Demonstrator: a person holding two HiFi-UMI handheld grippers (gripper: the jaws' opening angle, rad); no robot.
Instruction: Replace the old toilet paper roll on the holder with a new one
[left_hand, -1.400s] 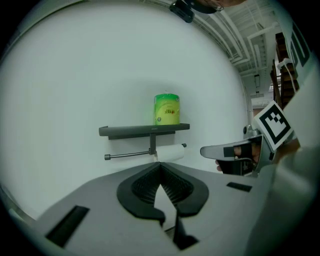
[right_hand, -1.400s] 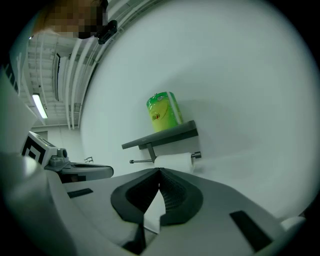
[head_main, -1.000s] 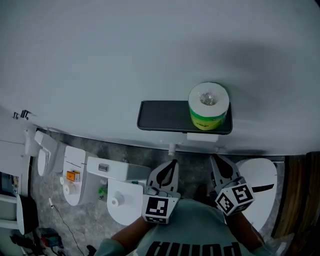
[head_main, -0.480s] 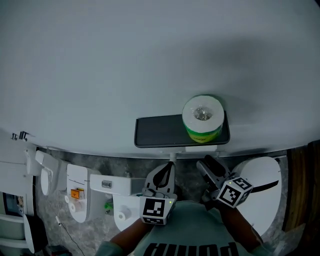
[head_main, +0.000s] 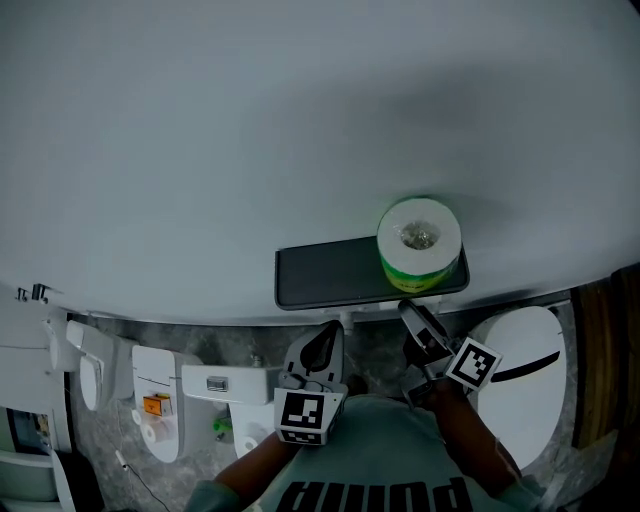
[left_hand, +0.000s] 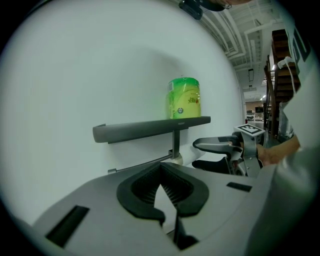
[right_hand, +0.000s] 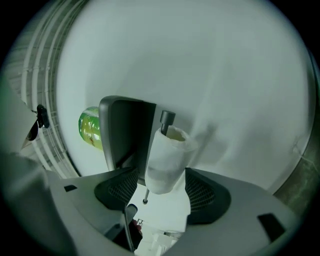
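The new roll (head_main: 419, 243), in a green wrapper, stands upright at the right end of the dark wall shelf (head_main: 325, 277); the left gripper view shows the same roll (left_hand: 184, 98) on that shelf (left_hand: 145, 129). The old, thin white roll (right_hand: 165, 159) hangs on the holder's metal bar (right_hand: 166, 118) under the shelf. My right gripper (right_hand: 161, 187) is turned on its side and its jaws have just been opening. They stand either side of the old roll with gaps, not pressing it. My left gripper (left_hand: 161, 168) is shut on nothing, left of the right gripper (left_hand: 218, 154).
A plain pale wall (head_main: 250, 120) fills most of the view. Below on the grey floor are a white toilet lid (head_main: 523, 362) at the right and white fixtures (head_main: 160, 400) at the left. A wooden staircase (left_hand: 282, 60) shows far right.
My right gripper has rolled onto its side and moved up under the shelf's right end, its fingers spreading. The left gripper has shifted slightly and stays shut.
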